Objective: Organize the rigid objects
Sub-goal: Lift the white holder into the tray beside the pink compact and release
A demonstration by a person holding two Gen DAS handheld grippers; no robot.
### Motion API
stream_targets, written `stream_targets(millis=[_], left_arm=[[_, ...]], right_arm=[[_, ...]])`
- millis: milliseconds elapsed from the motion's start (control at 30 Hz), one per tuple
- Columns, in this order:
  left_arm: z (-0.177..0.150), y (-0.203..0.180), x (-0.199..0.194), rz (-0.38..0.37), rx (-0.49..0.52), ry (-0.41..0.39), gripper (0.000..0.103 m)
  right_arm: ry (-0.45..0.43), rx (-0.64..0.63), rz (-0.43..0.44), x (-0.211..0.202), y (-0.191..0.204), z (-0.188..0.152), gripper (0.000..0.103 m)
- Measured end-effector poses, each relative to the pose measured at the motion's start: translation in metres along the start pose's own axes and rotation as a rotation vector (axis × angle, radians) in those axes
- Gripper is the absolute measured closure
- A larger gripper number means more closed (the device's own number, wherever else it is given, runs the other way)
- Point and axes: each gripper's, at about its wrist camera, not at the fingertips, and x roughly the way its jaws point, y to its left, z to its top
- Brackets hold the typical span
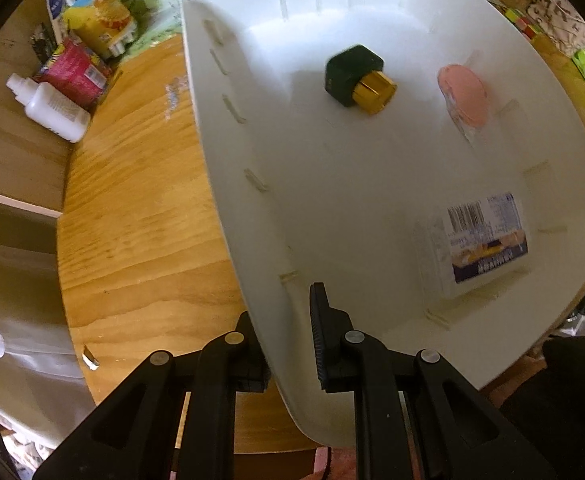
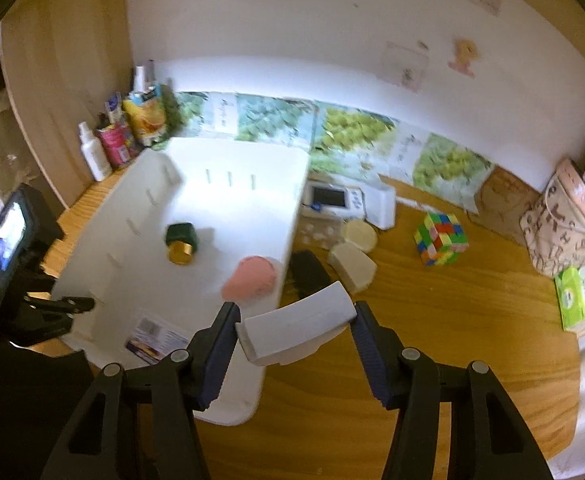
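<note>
Bin (image 1: 228, 184): bottle (image 1: 358, 78), pink disc (image 1: 463, 94), packet (image 1: 486, 236)

surface: wooden table (image 2: 432, 332) | on it: white bin (image 2: 196, 184); colour cube (image 2: 441, 239); white bottle (image 2: 92, 152); green tissue pack (image 2: 576, 300)

A wooden bench (image 2: 432, 360) with a rounded edge stands against a white wall (image 2: 292, 32). Leafy green posters (image 2: 352, 128) line the wall's foot, a wood side panel (image 2: 52, 60) rising at left.

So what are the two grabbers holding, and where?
The left hand-held gripper pinches the white bin by its near rim. The right hand-held gripper grips a white block by its ends.
</note>
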Motion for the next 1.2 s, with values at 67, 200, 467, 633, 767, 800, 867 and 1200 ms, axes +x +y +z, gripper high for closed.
stream_targets(millis=[67,200,467,633,767,800,867,1200], left_arm=[[-0.002,0.001,-0.002,-0.016,-0.002,0.001,0.086],[-0.002,0.003,-0.006,-0.03,0.0,-0.004,0.086],[-0.003,0.006,-0.005,-0.046,0.001,-0.004,0.086],[-0.003,0.006,-0.006,-0.047,-0.004,-0.008,0.087],[-0.002,0.006,-0.004,-0.039,-0.013,-0.004,0.087],[-0.001,0.006,-0.004,-0.031,-0.014,-0.003,0.088],[0.0,0.006,-0.003,-0.026,-0.021,0.001,0.089],[0.005,0.01,0.001,-0.016,-0.137,0.032,0.094]], right_arm=[[-0.004,-0.022,-0.005,-0.002,0.009,0.004,0.045],[-0.014,-0.052,0.023,-0.009,0.023,0.008,0.045],[-0.024,-0.096,0.077,-0.013,0.051,0.012,0.045],[-0.038,-0.102,0.102,-0.016,0.059,0.016,0.037],[-0.031,-0.112,0.107,-0.014,0.059,0.014,0.033],[-0.03,-0.113,0.107,-0.013,0.059,0.014,0.033],[-0.029,-0.112,0.11,-0.012,0.058,0.014,0.032],[-0.033,-0.122,0.124,-0.002,0.028,0.02,0.029]])
